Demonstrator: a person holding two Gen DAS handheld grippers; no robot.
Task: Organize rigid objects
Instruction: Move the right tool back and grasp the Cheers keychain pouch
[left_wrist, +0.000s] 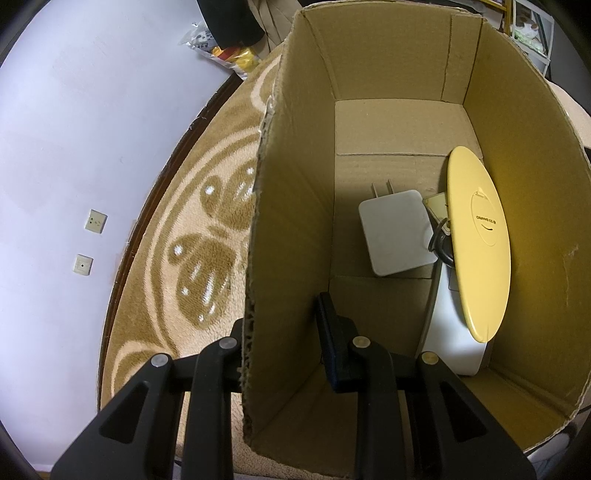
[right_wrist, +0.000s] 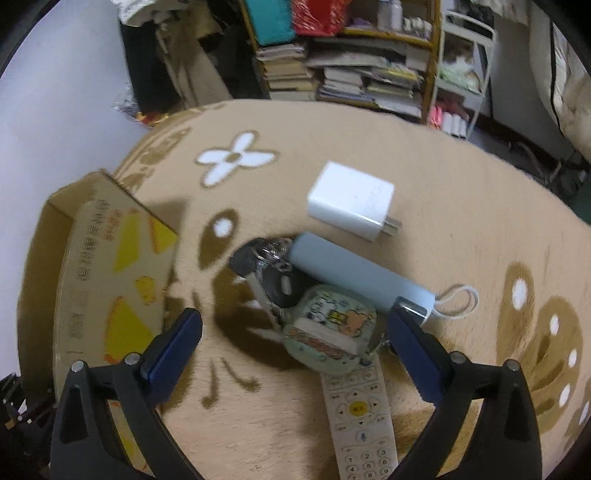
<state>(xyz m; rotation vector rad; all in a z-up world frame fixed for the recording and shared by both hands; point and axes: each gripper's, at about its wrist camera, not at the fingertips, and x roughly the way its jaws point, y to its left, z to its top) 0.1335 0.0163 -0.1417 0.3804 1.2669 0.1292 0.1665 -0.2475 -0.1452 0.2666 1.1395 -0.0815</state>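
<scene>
My left gripper (left_wrist: 282, 325) straddles the left wall of an open cardboard box (left_wrist: 280, 192) and is shut on it, one finger outside and one inside. Inside the box lie a grey-white plug adapter (left_wrist: 397, 230), a yellow disc (left_wrist: 478, 240) leaning on the right wall, and a white device (left_wrist: 450, 332) under the disc. My right gripper (right_wrist: 291, 325) hangs open over a round cartoon charm (right_wrist: 332, 332) that is joined to a bunch of keys (right_wrist: 273, 273). A pale blue cylinder (right_wrist: 362, 277), a white charger (right_wrist: 351, 201) and a white remote (right_wrist: 360, 417) lie around the charm.
Everything rests on a round tan rug (right_wrist: 424, 155) with brown and white flowers. The cardboard box (right_wrist: 103, 277) stands at the rug's left edge. Shelves of stacked books (right_wrist: 351, 74) rise behind. A snack bag (left_wrist: 225, 55) lies on the pale floor (left_wrist: 74, 147) beyond the rug.
</scene>
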